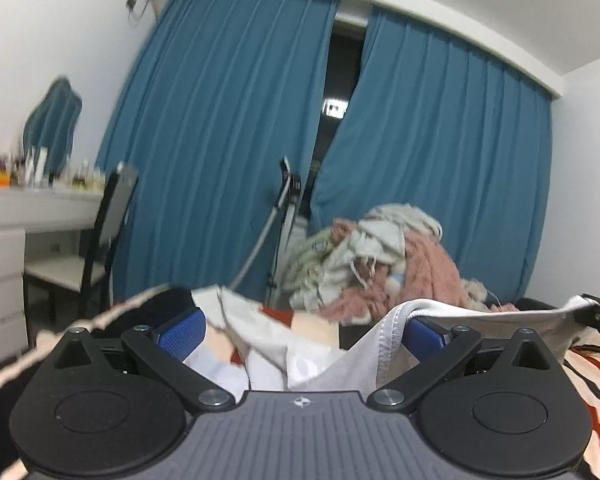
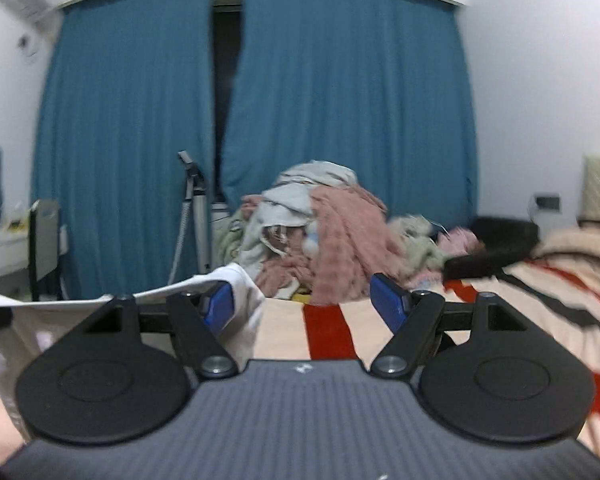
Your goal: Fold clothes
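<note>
A white garment [image 1: 340, 360] hangs stretched between my two grippers above the striped bed. In the left wrist view my left gripper [image 1: 302, 334] stands open, and the garment's hem [image 1: 396, 320] drapes over its right blue finger [image 1: 426, 334]. In the right wrist view my right gripper [image 2: 302, 306] stands open, and the same white garment [image 2: 172, 300] drapes over its left blue finger [image 2: 220, 306], running off to the left. The right gripper's tip [image 1: 598, 312] shows at the left view's right edge, at the garment's far end.
A heap of pink and grey clothes [image 2: 320, 232] lies on the far end of the striped bed cover [image 2: 540, 304], before blue curtains [image 2: 340, 100]. A black item [image 2: 496, 244] lies right of it. A chair [image 1: 104, 232], a white desk [image 1: 32, 208] and a tripod [image 1: 288, 208] stand left.
</note>
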The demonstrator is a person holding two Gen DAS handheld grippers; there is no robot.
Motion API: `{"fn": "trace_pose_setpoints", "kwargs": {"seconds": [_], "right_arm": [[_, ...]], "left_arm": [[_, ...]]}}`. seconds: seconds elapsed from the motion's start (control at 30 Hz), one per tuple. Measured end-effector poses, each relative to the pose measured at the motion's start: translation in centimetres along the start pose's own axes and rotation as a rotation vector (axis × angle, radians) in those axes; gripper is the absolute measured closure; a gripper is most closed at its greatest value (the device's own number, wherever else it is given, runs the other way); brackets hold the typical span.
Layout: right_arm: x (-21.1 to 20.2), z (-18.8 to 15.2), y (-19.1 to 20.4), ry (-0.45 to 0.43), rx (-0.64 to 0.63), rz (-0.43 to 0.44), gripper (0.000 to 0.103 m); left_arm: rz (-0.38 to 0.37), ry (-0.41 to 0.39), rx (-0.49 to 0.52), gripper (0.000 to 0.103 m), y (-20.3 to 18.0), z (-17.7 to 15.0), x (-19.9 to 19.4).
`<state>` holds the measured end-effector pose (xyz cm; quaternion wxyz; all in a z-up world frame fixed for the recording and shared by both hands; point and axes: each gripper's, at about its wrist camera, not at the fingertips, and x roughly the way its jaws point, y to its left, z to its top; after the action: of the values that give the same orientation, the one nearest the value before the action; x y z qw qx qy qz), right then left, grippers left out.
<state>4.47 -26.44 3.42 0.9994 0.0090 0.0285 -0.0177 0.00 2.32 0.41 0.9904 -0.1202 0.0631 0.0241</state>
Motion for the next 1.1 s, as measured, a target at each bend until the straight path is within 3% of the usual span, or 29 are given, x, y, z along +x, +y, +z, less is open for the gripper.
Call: {"fn": "trace_pose_setpoints", "kwargs": {"seconds": [0.13, 0.27, 0.53, 0.73, 0.93, 1.1], "right_arm": [[0.4, -2.1, -0.3, 0.018, 0.0, 0.023, 0.029], [0.8, -3.6, -1.7, 0.028, 0.069, 0.025, 0.03], [1.1, -4.1, -2.8, 0.033, 0.104, 0.015, 0.03], [0.9, -4.1, -3.0, 0.004, 0.102, -0.007, 0.03], [-0.4, -4.6, -2.1, -0.068, 0.04, -0.055, 0.029], [-0.9, -5.6, -1.4, -0.049, -0.001, -0.128, 0.029]], "left_arm": [[-0.023, 0.122, 0.009, 0.0, 0.5, -1.3, 1.1], [-0.049, 0.273, 0.09, 0.0, -1.1, -4.0, 2.9], [-0.118, 0.459, 0.139, 0.0, -4.0, -8.3, 6.8], [-0.132, 0.527, 0.214, 0.0, -4.9, -10.2, 7.1], [0.0, 0.554, 0.443, 0.0, -6.3, -12.3, 6.6], [0.08, 0.513, 0.423, 0.0, -5.2, -12.0, 5.7]]}}
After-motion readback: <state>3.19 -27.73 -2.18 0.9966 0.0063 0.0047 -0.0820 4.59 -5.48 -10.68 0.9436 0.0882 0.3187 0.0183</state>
